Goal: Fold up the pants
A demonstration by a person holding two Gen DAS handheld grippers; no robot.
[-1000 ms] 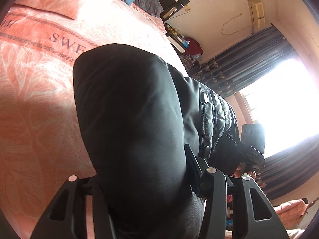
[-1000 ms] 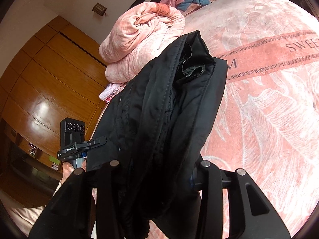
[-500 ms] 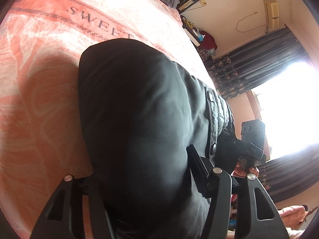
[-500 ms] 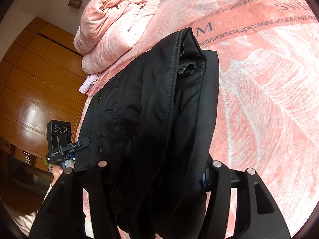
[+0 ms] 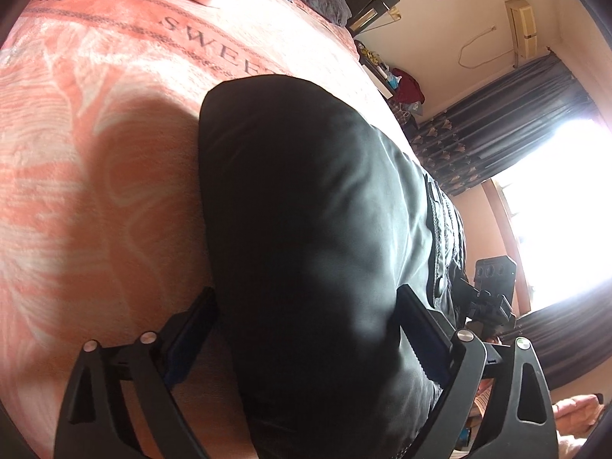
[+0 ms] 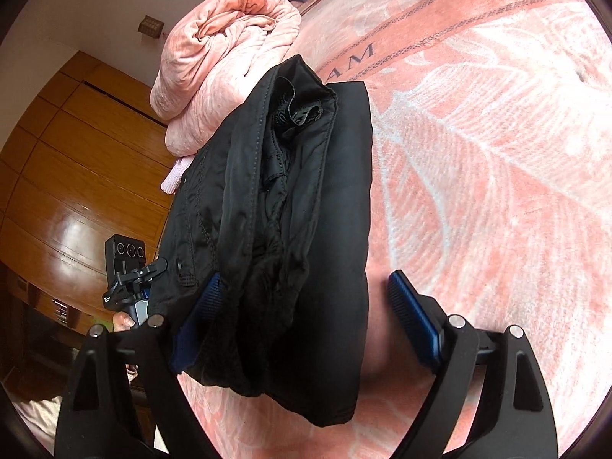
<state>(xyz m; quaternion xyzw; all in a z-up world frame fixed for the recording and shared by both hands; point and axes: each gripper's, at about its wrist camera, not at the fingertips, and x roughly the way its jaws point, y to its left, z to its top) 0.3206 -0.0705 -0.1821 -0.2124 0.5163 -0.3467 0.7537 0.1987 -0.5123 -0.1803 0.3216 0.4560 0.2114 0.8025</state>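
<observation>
Pants (image 5: 306, 229), black and already folded into a thick bundle, lie on the pink bed (image 5: 95, 153); in the left wrist view the left gripper (image 5: 306, 329) has its jaws spread wide around the near end, gripping nothing, the underside hidden. In the right wrist view the right gripper (image 6: 306, 306) likewise stands wide open astride the stacked layers, so folding appears essentially done; whether the left pad touches cloth is unclear.

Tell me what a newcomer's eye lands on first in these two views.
First, the black pants, a thick folded bundle lying on the pink bedspread, filling the middle of both views. Next, the right gripper and left gripper, jaws spread wide on either side of the bundle. Then the rolled pink blanket behind the pants, and the bright window at the far right.
</observation>
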